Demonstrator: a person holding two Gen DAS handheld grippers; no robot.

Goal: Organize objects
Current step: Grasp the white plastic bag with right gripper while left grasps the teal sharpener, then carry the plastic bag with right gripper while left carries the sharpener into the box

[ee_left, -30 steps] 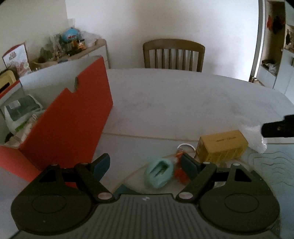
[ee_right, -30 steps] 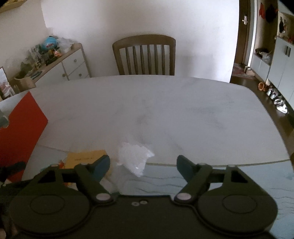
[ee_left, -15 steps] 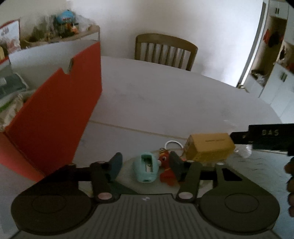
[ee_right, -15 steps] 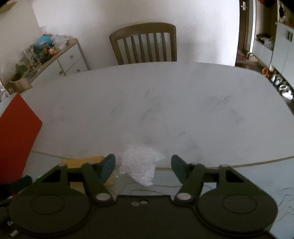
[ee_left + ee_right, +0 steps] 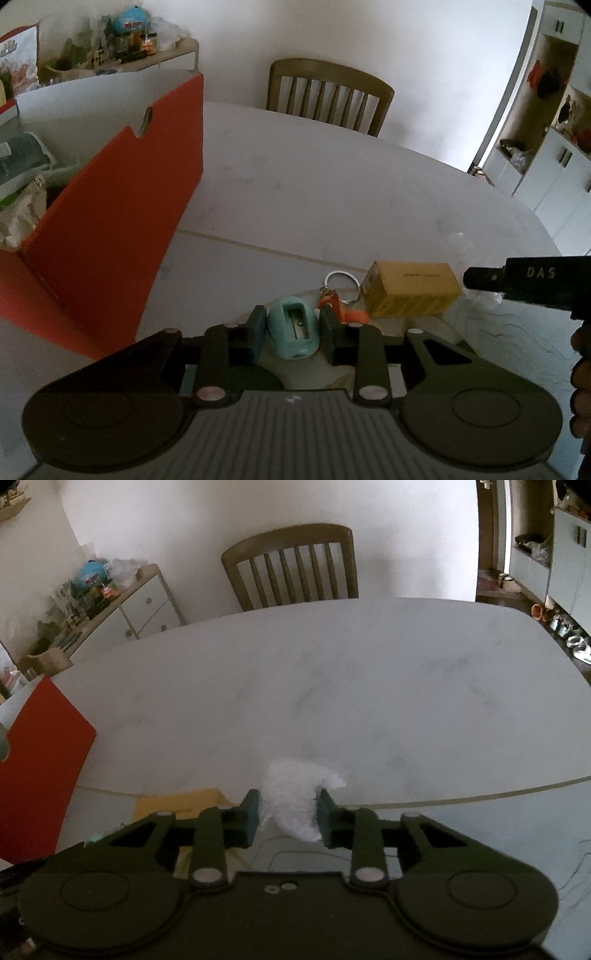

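Left wrist view: my left gripper (image 5: pixel 292 329) has its jaws clamped on the teal sharpener (image 5: pixel 293 333), which sits low over the table (image 5: pixel 332 206). Just right of the sharpener lies an orange keychain (image 5: pixel 338 301), and beyond that a yellow box (image 5: pixel 412 294). Left of the sharpener stands the red bin (image 5: pixel 110 236). My right gripper (image 5: pixel 287 814) has its jaws closed on a white wad (image 5: pixel 295 806), right of the yellow box.
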